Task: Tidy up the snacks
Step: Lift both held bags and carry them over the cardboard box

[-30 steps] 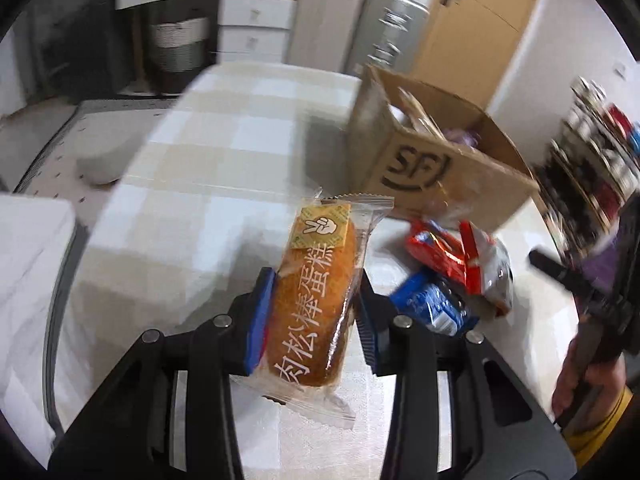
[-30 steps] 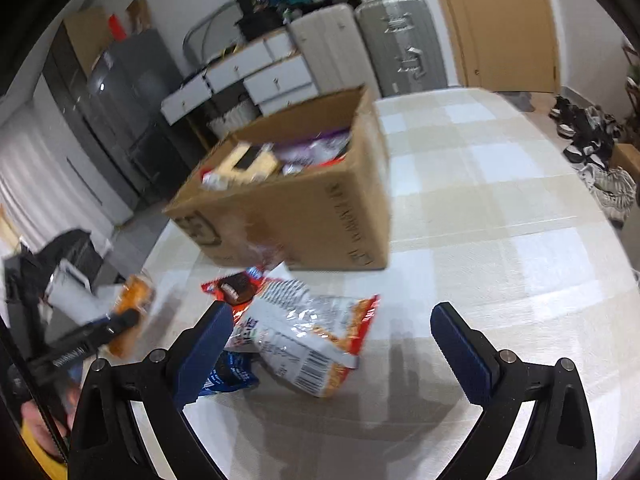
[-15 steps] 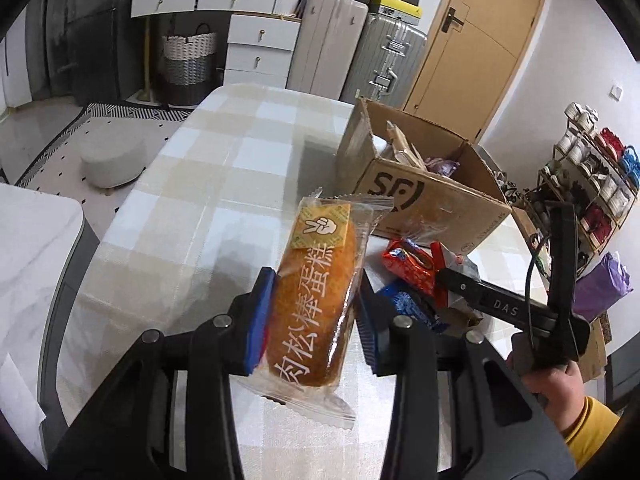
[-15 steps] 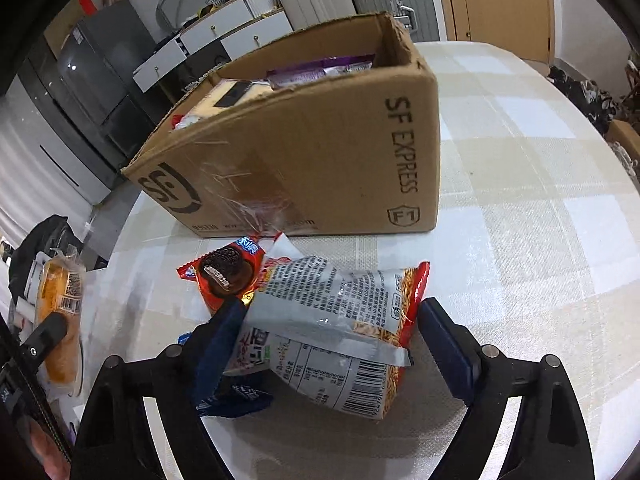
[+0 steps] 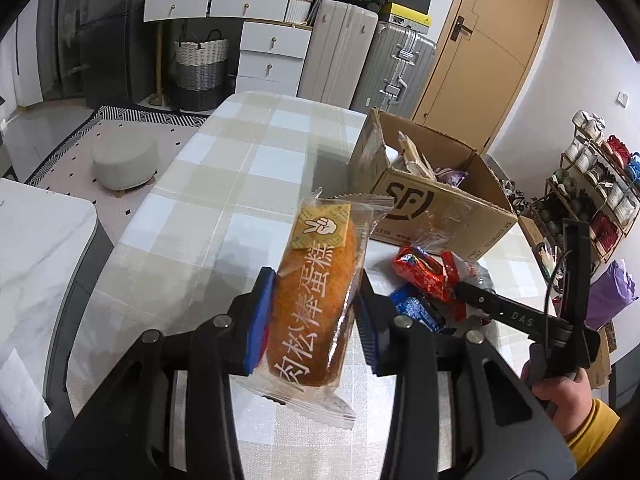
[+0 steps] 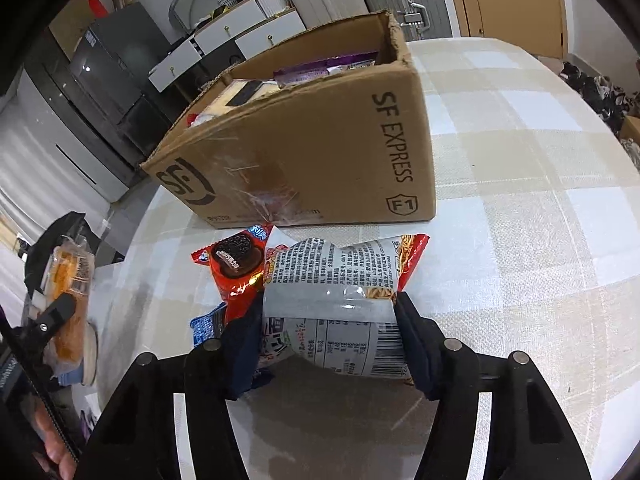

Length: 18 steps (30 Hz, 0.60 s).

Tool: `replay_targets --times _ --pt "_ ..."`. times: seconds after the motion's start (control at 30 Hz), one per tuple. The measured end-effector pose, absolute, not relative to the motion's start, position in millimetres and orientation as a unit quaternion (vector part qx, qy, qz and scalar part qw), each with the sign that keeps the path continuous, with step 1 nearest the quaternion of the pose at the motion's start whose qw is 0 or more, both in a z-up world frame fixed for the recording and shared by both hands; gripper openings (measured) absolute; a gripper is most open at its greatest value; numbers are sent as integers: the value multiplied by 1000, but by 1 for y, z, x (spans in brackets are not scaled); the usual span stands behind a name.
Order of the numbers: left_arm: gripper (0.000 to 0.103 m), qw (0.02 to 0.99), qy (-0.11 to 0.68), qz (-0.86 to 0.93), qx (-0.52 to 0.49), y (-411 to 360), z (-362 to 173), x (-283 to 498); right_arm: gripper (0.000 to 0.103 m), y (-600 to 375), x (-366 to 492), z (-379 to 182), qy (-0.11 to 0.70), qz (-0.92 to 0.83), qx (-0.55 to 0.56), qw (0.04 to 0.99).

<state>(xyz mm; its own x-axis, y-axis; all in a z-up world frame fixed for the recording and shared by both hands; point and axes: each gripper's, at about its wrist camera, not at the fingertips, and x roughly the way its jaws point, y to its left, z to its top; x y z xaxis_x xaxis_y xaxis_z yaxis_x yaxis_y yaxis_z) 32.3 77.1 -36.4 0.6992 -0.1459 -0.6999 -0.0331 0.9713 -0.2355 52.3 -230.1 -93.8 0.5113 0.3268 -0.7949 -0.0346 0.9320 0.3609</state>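
An orange cake in a clear wrapper [image 5: 316,300] stands upright between the blue pads of my left gripper [image 5: 314,292], which is shut on it above the checked table [image 5: 224,184]. My right gripper [image 6: 328,316] is down on the table with its jaws closing, and both pads press the sides of a silver and red snack bag [image 6: 340,276]. Beside that bag lie a red cookie packet [image 6: 236,260] and a blue packet [image 6: 206,324]. Just behind them stands an open cardboard box [image 6: 320,152] with several snacks inside.
The table's edge curves close on the left, with a white counter [image 5: 36,248] and a round stool [image 5: 124,160] beyond it. Suitcases [image 5: 340,48], drawers and a door stand at the back. A shoe rack [image 5: 600,184] is on the right.
My right gripper has come down over the silver and red bag and its jaws have narrowed from wide apart onto the bag's sides. The left gripper still holds the cake, lifted slightly.
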Motion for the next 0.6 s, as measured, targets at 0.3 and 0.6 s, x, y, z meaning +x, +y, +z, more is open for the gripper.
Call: replay_targets --times 0.3,0.6 --pt "35 913 391 -34 -114 74 -37 36 61 -243 35 -74 450 128 168 868" --pt "35 917 378 -44 -116 62 -28 28 61 -251 -1 -30 379 183 181 889"
